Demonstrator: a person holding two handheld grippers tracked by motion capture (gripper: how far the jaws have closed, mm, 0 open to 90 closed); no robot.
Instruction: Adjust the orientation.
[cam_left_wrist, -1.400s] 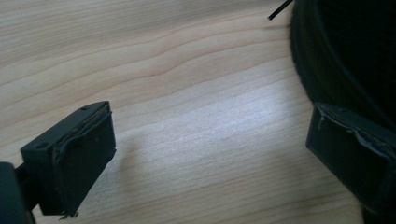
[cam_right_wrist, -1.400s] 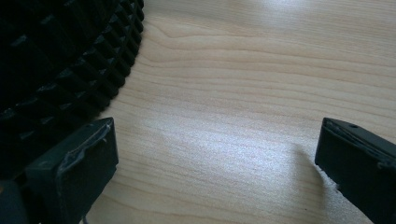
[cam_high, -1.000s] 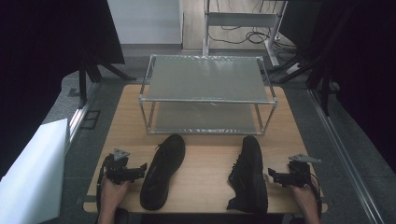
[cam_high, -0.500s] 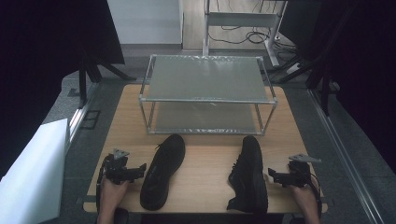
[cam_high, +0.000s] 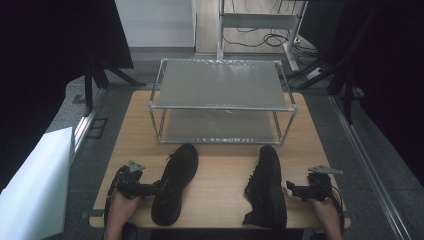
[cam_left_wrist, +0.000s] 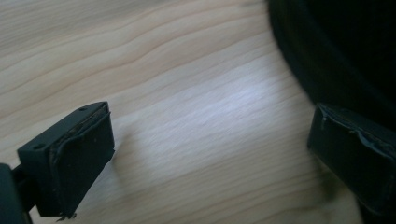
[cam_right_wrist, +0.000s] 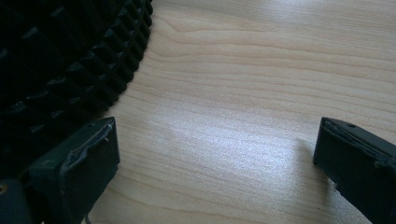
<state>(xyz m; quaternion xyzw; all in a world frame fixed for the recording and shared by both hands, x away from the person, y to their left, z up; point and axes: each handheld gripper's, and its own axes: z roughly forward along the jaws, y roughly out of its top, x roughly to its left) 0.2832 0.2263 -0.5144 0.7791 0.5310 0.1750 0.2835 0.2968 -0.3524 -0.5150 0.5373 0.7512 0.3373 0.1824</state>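
Nothing has shifted over the last second: your left gripper (cam_high: 156, 187) and right gripper (cam_high: 290, 189) still rest wide apart, each beside its black shoe, left shoe (cam_high: 175, 182), right shoe (cam_high: 266, 187). Neither is grasped yet.

two black shoes, the left shoe (cam_high: 174, 183) and right shoe (cam_high: 266, 187), lie apart on their sides.
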